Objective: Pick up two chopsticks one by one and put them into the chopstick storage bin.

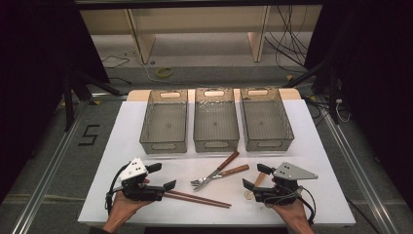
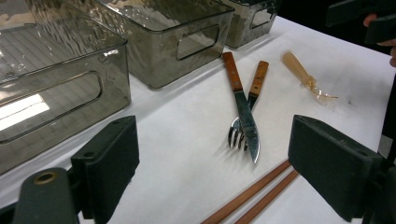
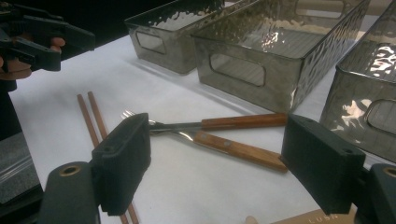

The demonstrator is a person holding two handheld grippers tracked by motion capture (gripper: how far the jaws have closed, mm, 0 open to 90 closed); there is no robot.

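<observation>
A wooden-handled knife point(image 1: 225, 163) and fork point(image 1: 229, 172) lie crossed at mid-table, with a pair of brown chopsticks point(image 1: 197, 197) in front of them. My left gripper point(image 1: 163, 176) hovers open at the front left, beside the chopsticks' near end. In the left gripper view its jaws point(image 2: 215, 172) stand wide, framing the knife point(image 2: 243, 107), fork point(image 2: 256, 79) and chopsticks point(image 2: 257, 196). My right gripper point(image 1: 254, 176) is open at the front right over a tan-handled spoon point(image 1: 255, 185). Nothing sits between its jaws point(image 3: 215, 168); the knife point(image 3: 243, 121) and fork point(image 3: 233, 149) lie beyond.
Three smoky see-through bins point(image 1: 164, 122) point(image 1: 215, 119) point(image 1: 265, 118) stand side by side, empty, along the far half of the white table point(image 1: 311, 161). The tan-handled spoon point(image 2: 303, 77) lies to the right of the cutlery. Dark floor and cables surround the table.
</observation>
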